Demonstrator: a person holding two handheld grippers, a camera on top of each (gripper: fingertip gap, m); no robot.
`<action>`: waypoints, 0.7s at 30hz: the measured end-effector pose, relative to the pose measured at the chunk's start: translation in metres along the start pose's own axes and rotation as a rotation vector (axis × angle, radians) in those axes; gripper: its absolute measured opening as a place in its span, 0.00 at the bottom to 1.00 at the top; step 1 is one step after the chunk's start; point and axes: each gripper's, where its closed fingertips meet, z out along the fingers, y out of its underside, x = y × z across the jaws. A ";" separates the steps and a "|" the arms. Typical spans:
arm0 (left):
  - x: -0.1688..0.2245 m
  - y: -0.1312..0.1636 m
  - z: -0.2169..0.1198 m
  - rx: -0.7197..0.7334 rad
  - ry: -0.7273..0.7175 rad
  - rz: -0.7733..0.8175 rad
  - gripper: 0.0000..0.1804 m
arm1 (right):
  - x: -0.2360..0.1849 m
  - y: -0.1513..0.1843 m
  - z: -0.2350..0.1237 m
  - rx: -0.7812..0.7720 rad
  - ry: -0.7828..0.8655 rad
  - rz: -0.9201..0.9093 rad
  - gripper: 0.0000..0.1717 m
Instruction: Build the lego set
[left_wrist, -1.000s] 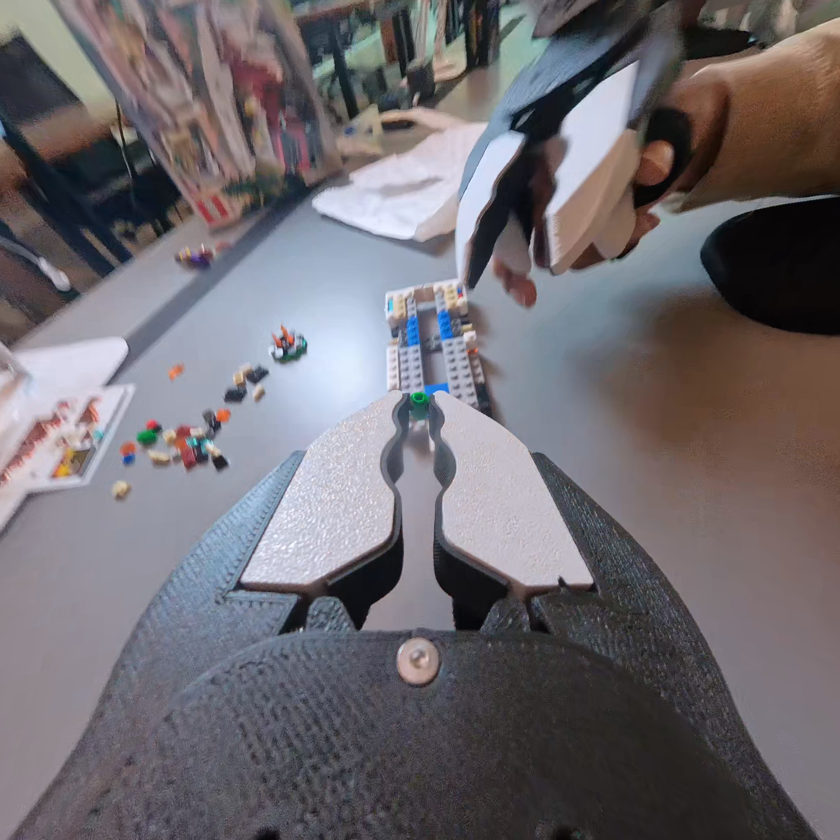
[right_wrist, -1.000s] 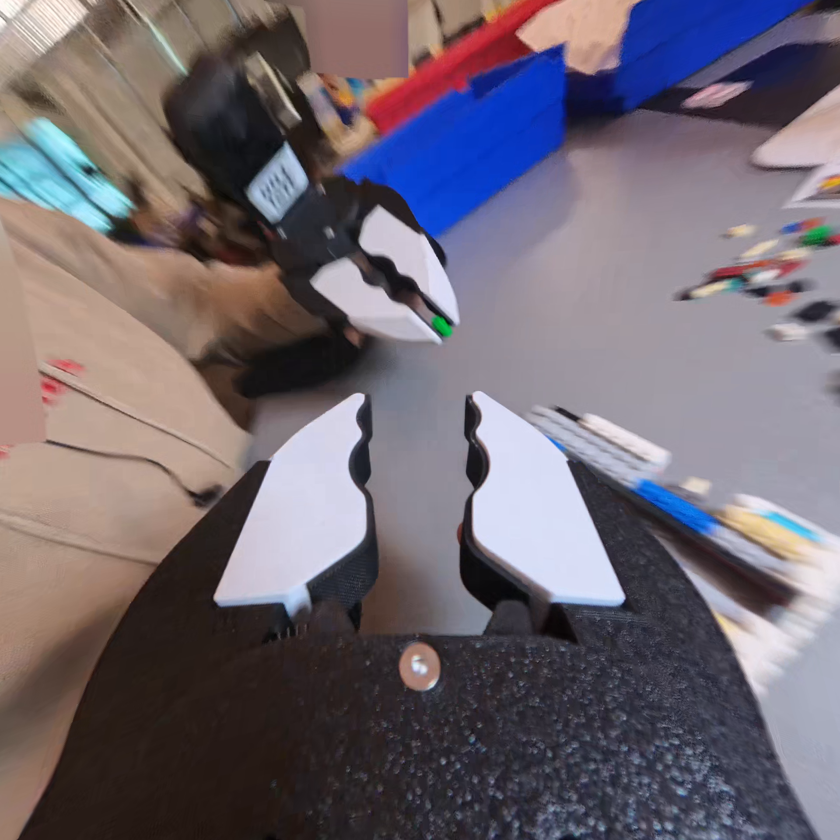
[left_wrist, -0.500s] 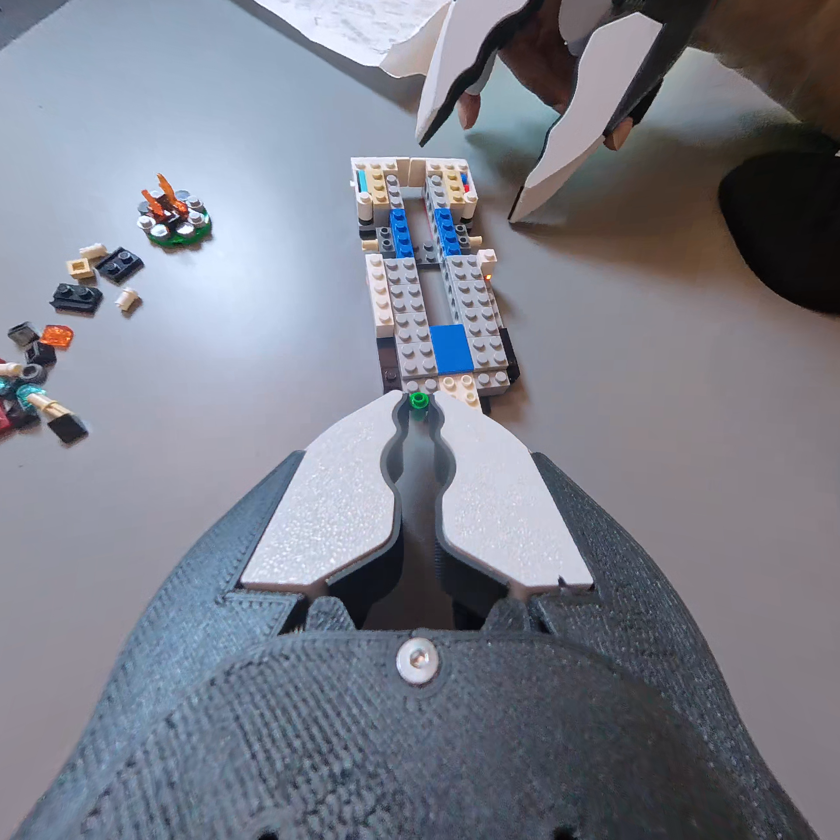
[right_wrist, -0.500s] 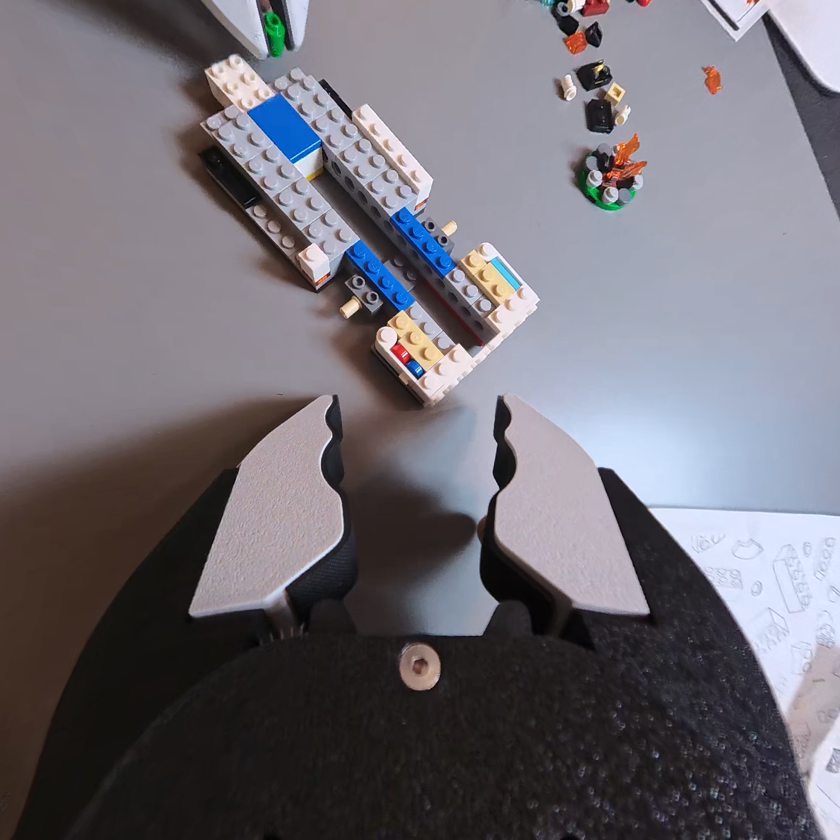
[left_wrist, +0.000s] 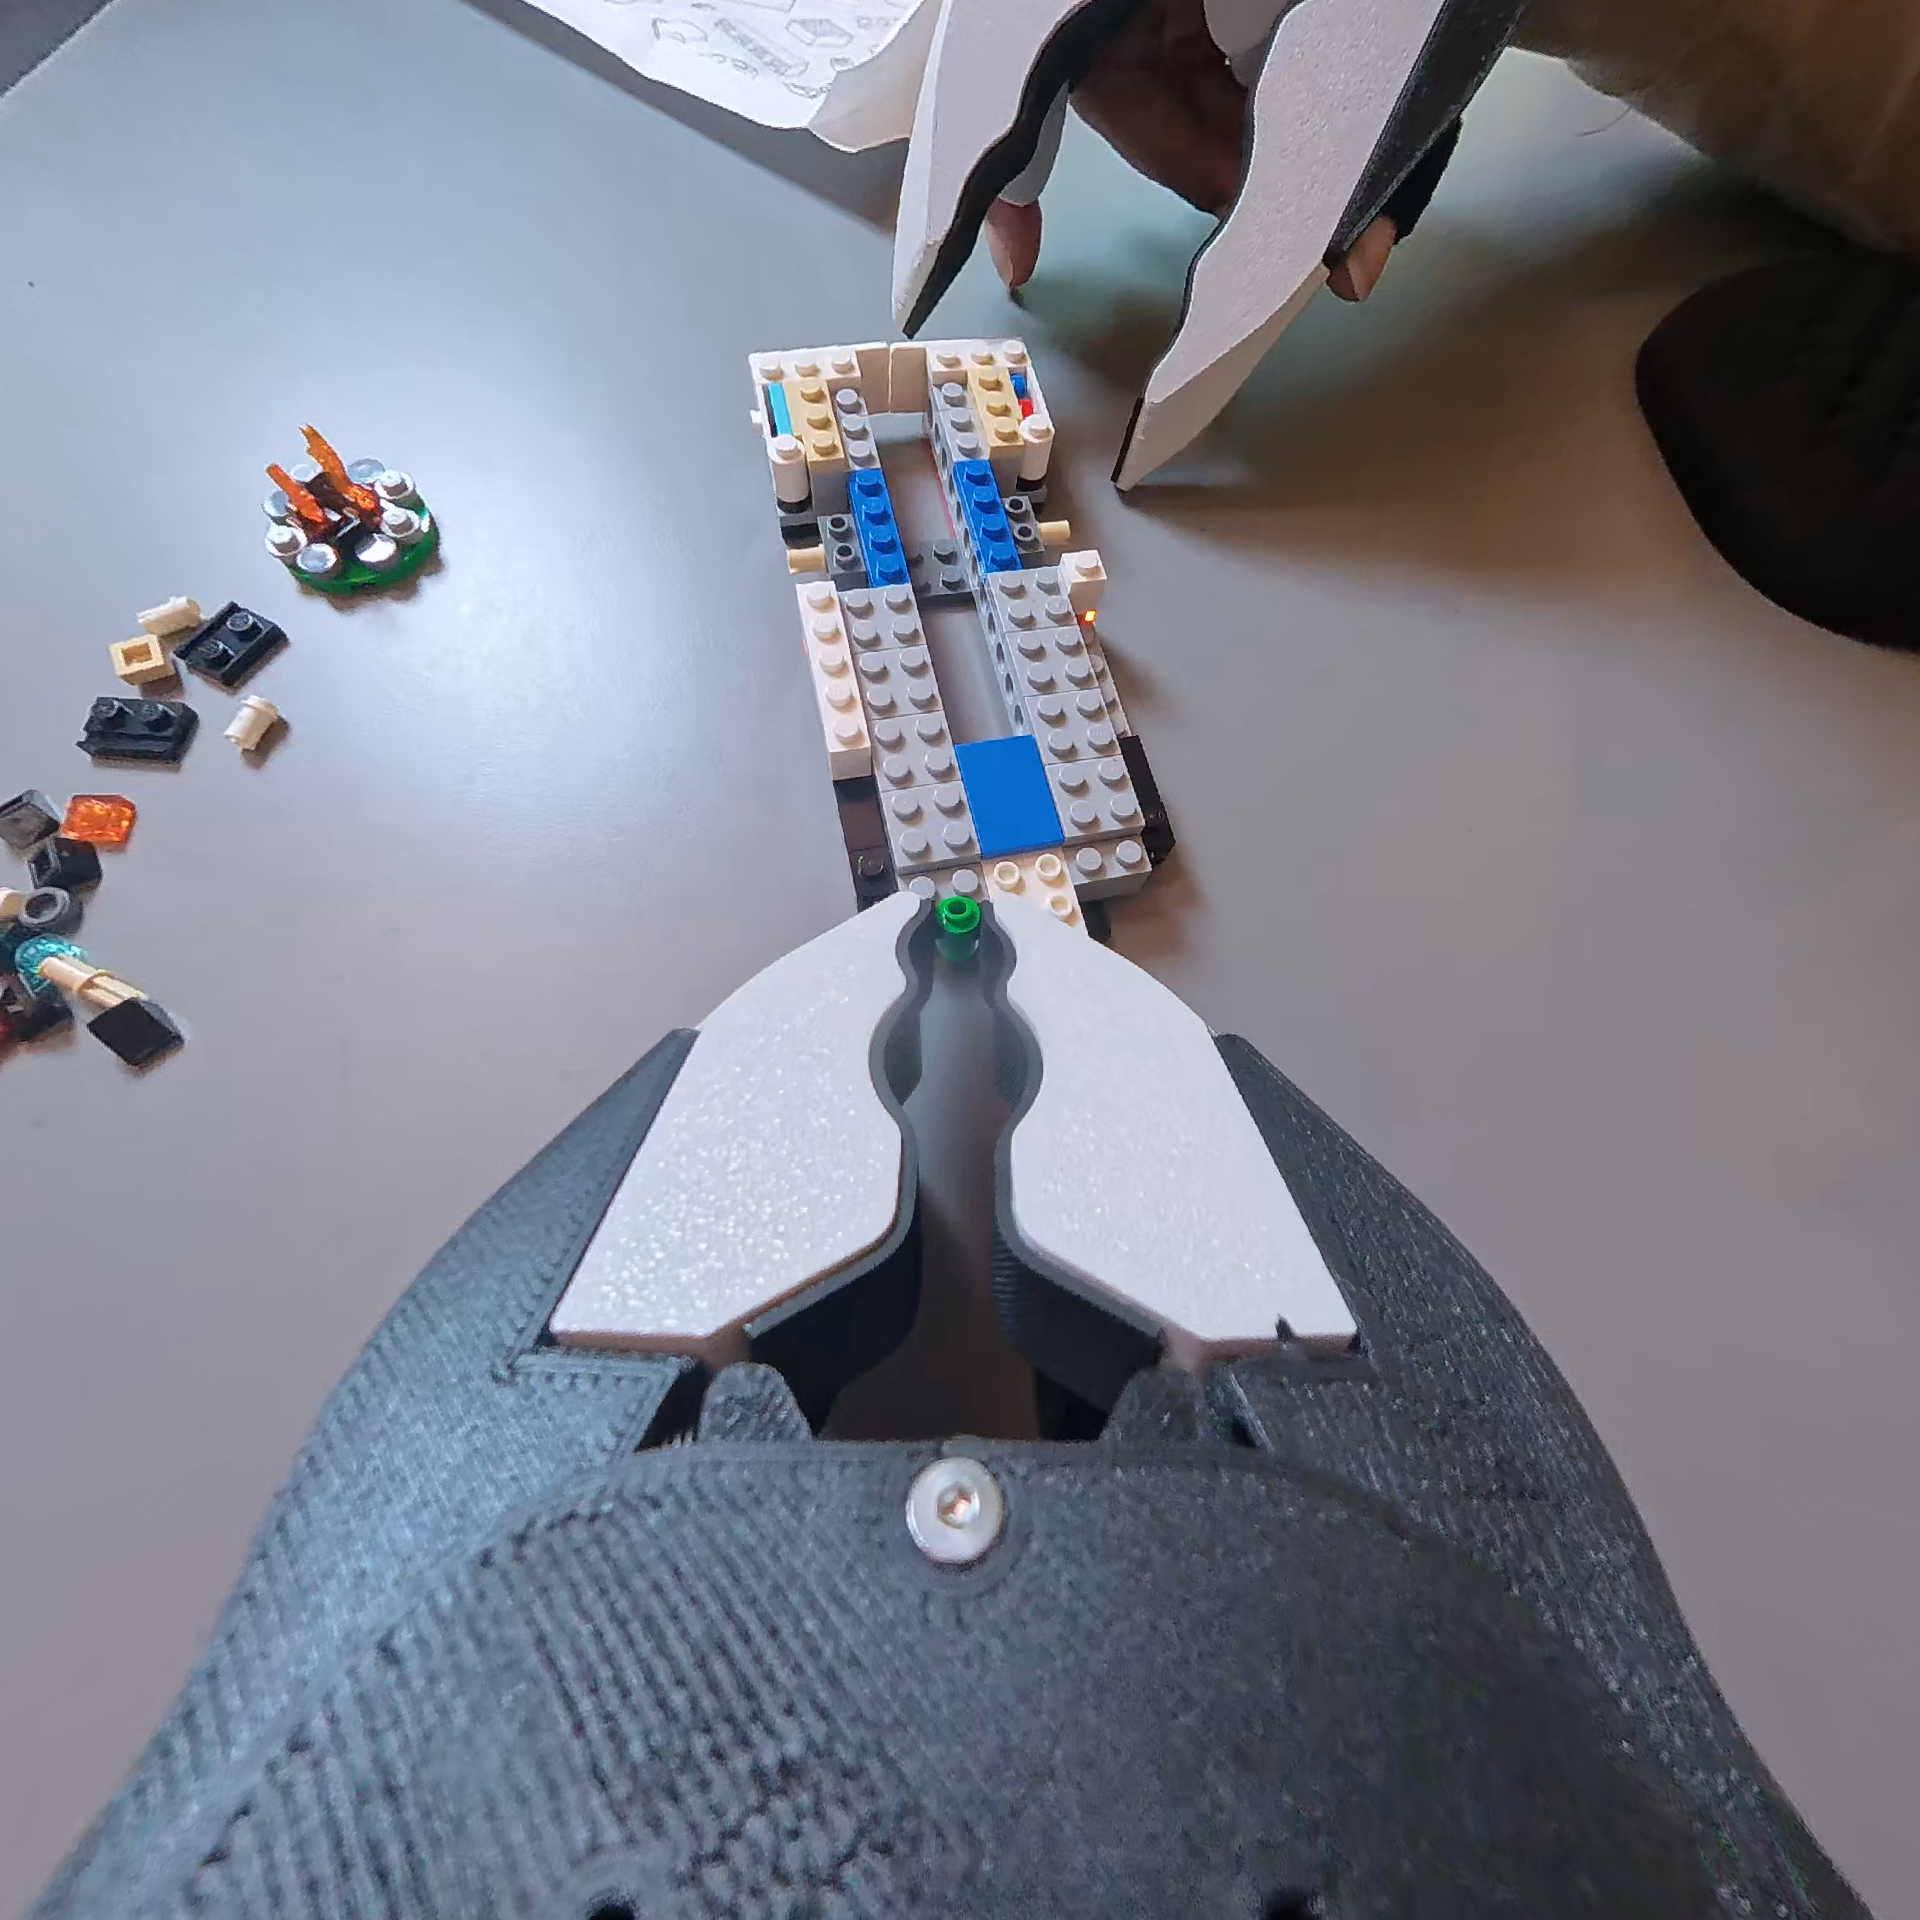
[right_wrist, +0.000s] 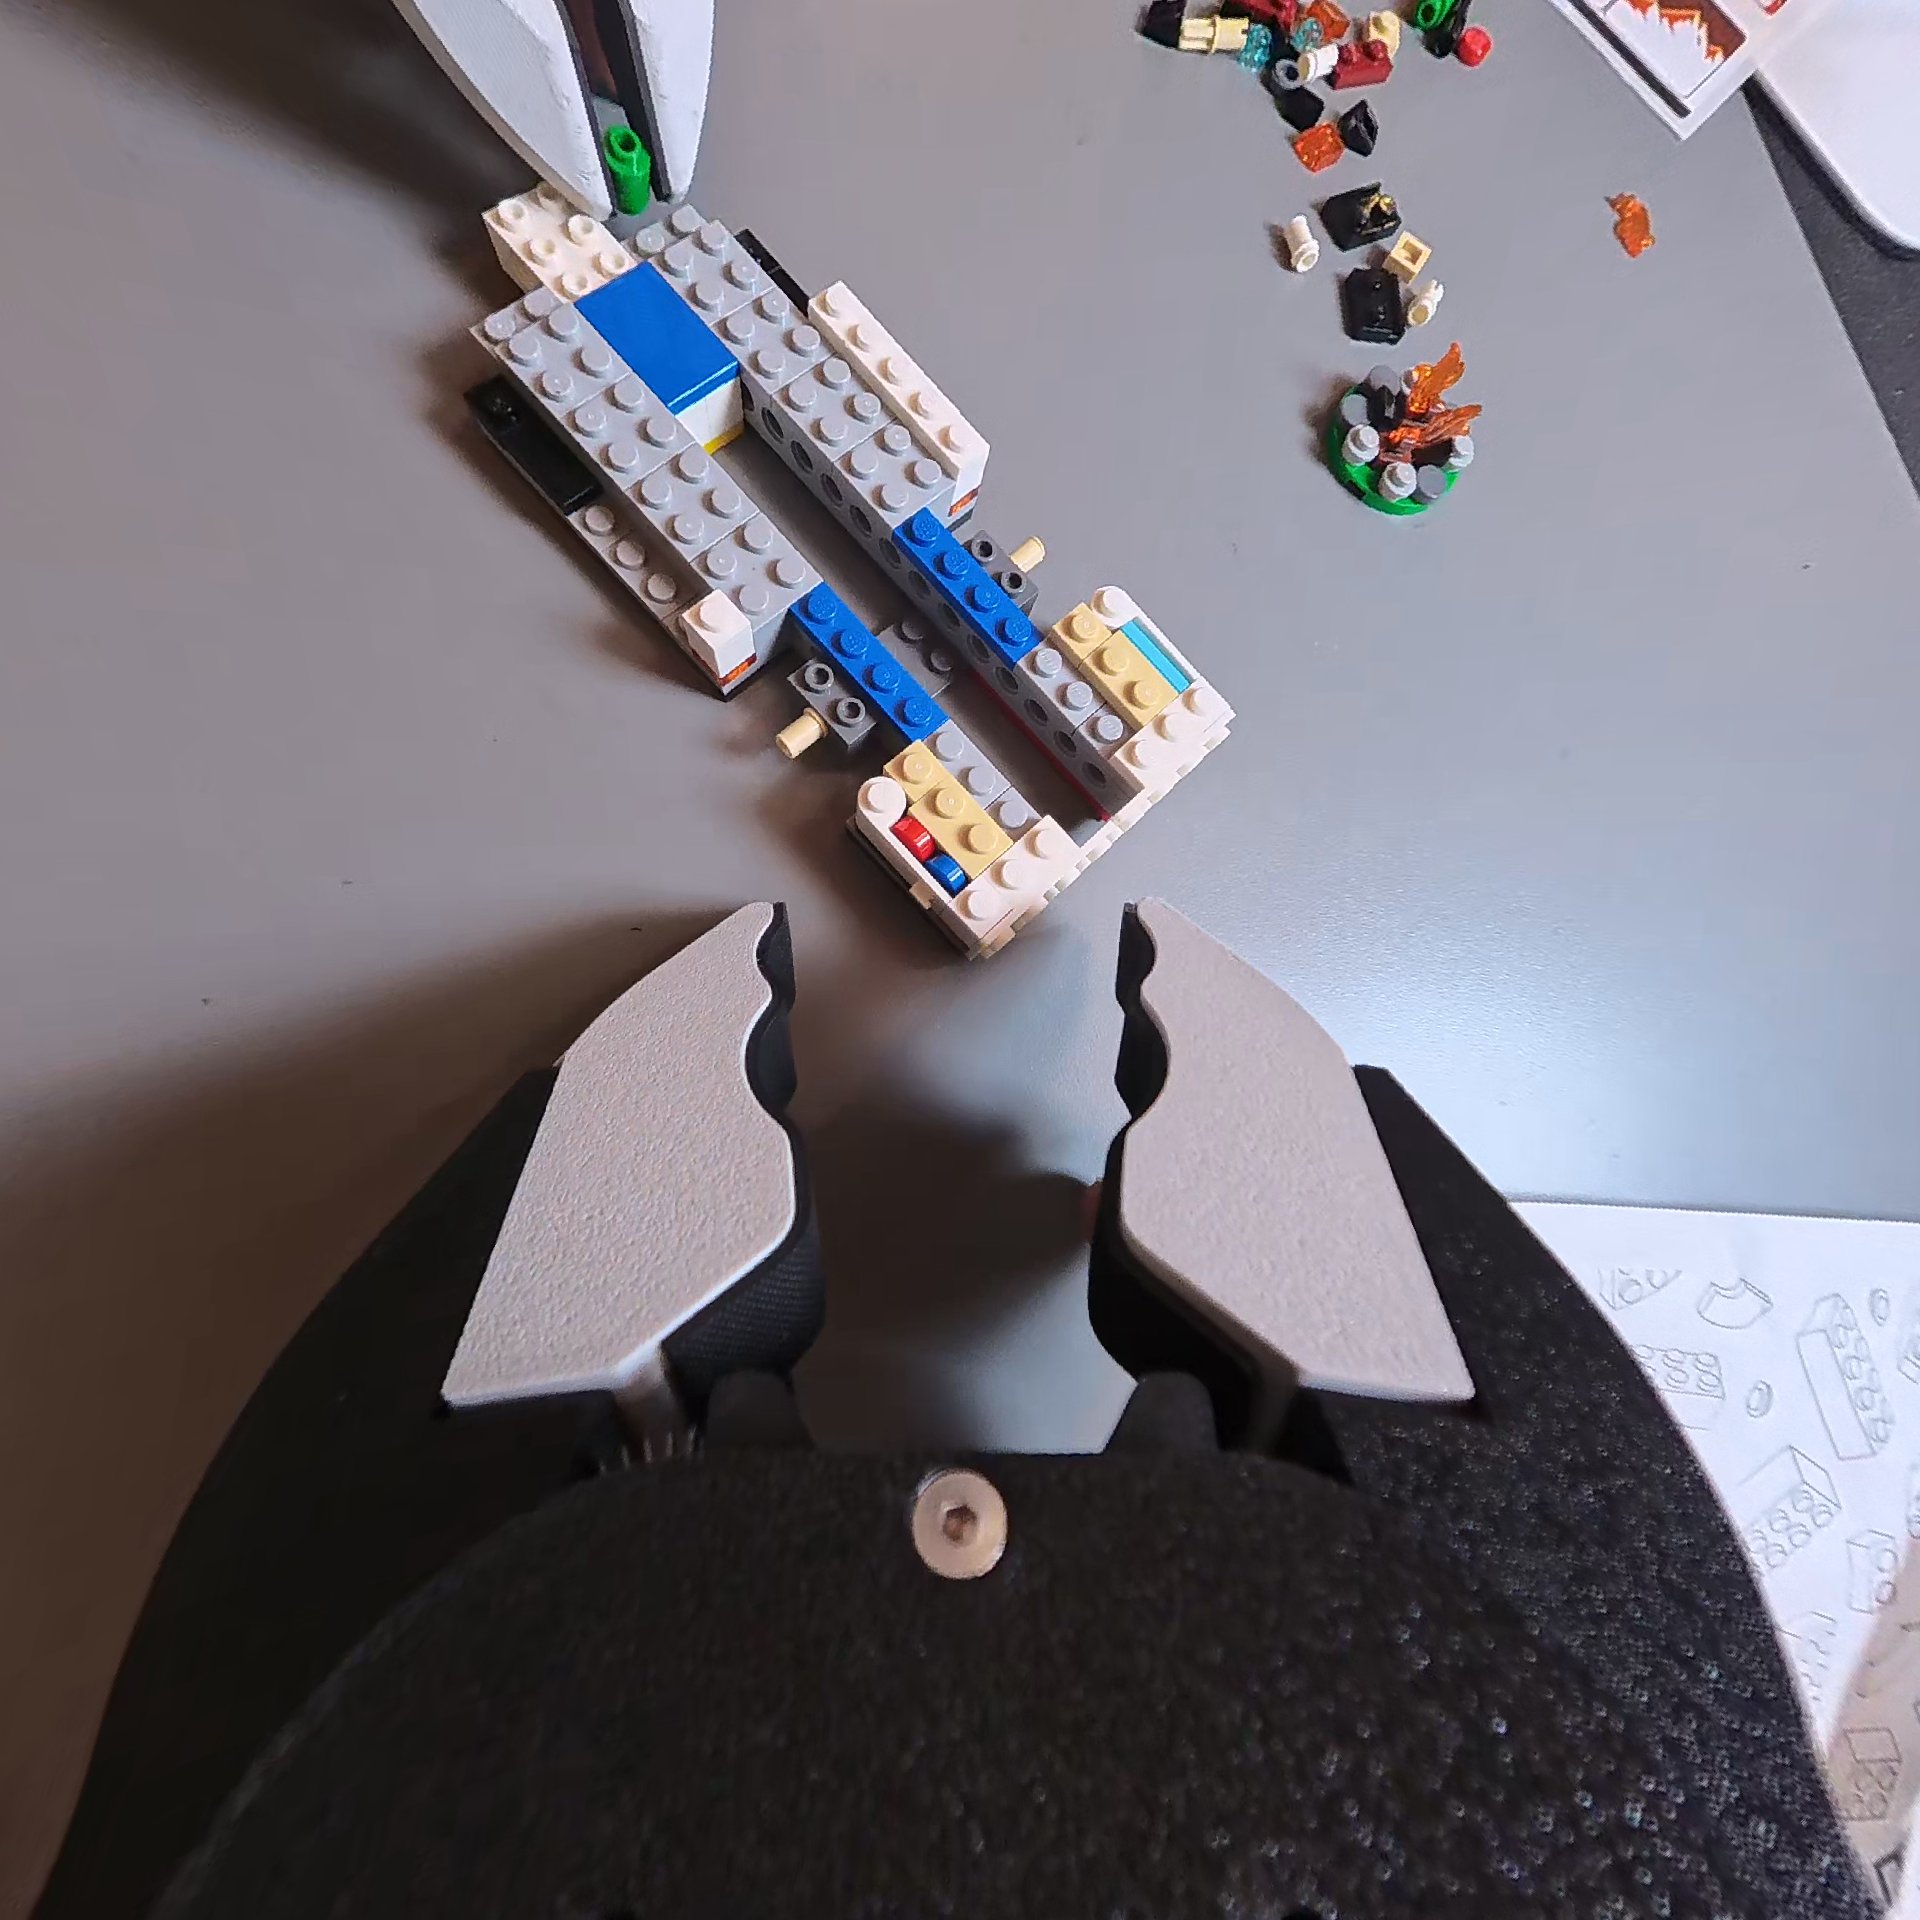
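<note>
now left gripper (left_wrist: 958, 914) clamped on green peg (left_wrist: 957, 928) by brick model (left_wrist: 966, 665); right gripper (right_wrist: 954, 925) jaws apart, empty.

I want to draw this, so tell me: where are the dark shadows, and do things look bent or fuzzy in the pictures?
Right wrist view: a big dark shadow lies on the grey table under the open right gripper; the brick model looks sharp. Left wrist view: the left gripper pinching the green piece is sharp; the wide lens stretches the edges, and soft shadow pools under the far gripper.
</note>
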 end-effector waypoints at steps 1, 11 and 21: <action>0.000 0.000 0.000 -0.002 0.000 0.000 0.05 | 0.000 0.000 0.000 0.000 0.000 0.001 0.35; -0.010 0.005 -0.017 -0.056 -0.027 0.029 0.08 | 0.001 0.001 -0.001 0.002 0.005 0.001 0.34; -0.019 0.024 -0.023 -0.271 0.047 0.178 0.09 | 0.001 0.001 -0.001 0.003 0.011 0.002 0.33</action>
